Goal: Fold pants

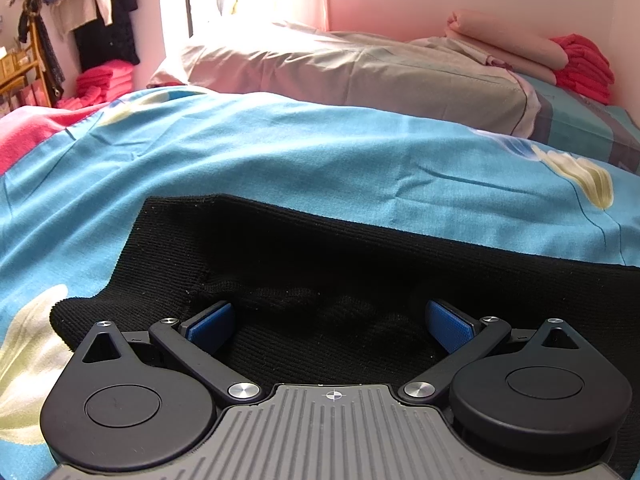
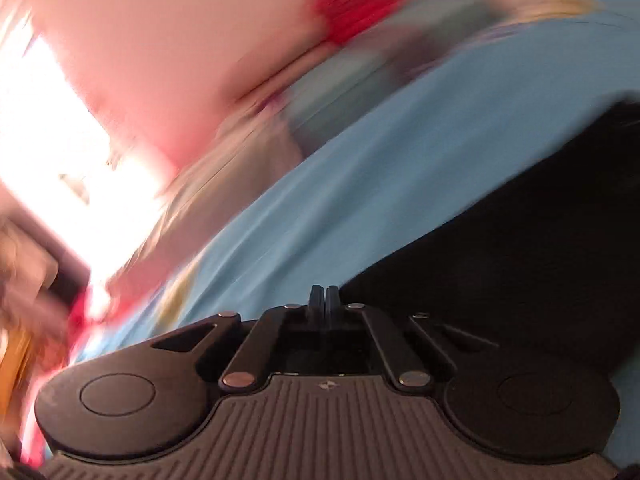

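The left gripper (image 1: 326,326) gapes over the black ribbed knit pants (image 1: 360,264) on the blue floral bedsheet (image 1: 280,148). The right gripper (image 2: 324,300), beside the pants, is pinched closed, apparently empty. One-sided grabbing could drag the fabric crooked.

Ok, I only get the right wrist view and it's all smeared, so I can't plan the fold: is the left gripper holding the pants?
Observer: No. The left gripper is open, its blue pads apart over the black pants.
Operator: Is the fabric flat there?
Observer: No, it is bunched into a wrinkled ridge between the pads.
Operator: What lies beyond the pants?
Observer: The blue floral bedsheet, then a grey pillow.
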